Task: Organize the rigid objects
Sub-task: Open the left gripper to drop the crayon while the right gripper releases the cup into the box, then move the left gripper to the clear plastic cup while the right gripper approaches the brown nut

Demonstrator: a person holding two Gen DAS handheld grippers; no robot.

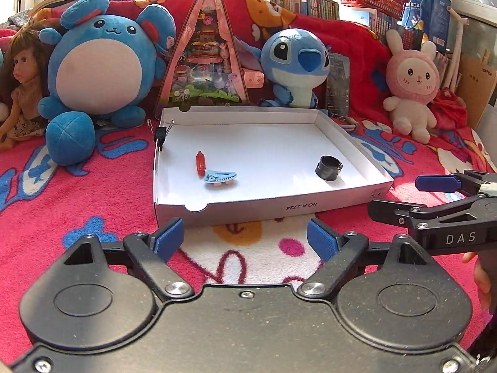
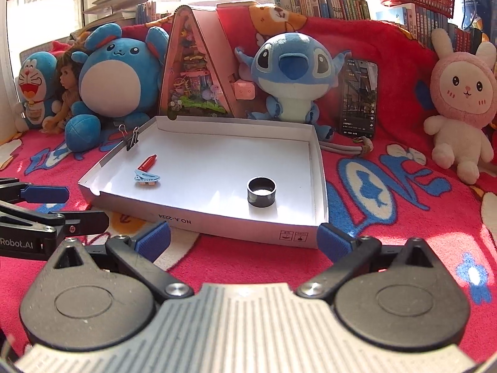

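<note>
A red patterned blanket (image 1: 93, 205) covers the whole surface, with plush toys propped along the back: a round blue plush (image 1: 96, 71), a blue long-eared plush (image 1: 295, 65) and a pink bunny (image 1: 413, 93). In front of them lies a shallow white box lid (image 1: 264, 209), and everything small seems gathered in it. A black binder clip (image 1: 161, 135) grips its left wall; a black ring (image 1: 328, 168) stands near the right wall, well apart from a red capsule-shaped piece (image 1: 200, 162) that lies just beside a blue hair clip (image 1: 220, 177) toward the left. I see no loose rigid objects on the blanket near the lid, so the sorting looks largely done, unless pieces inside are meant to be regrouped. The left gripper (image 1: 245, 239) and the right gripper (image 2: 243, 242) both hover short of the lid's near edge, jaws spread wide, holding nothing.
</note>
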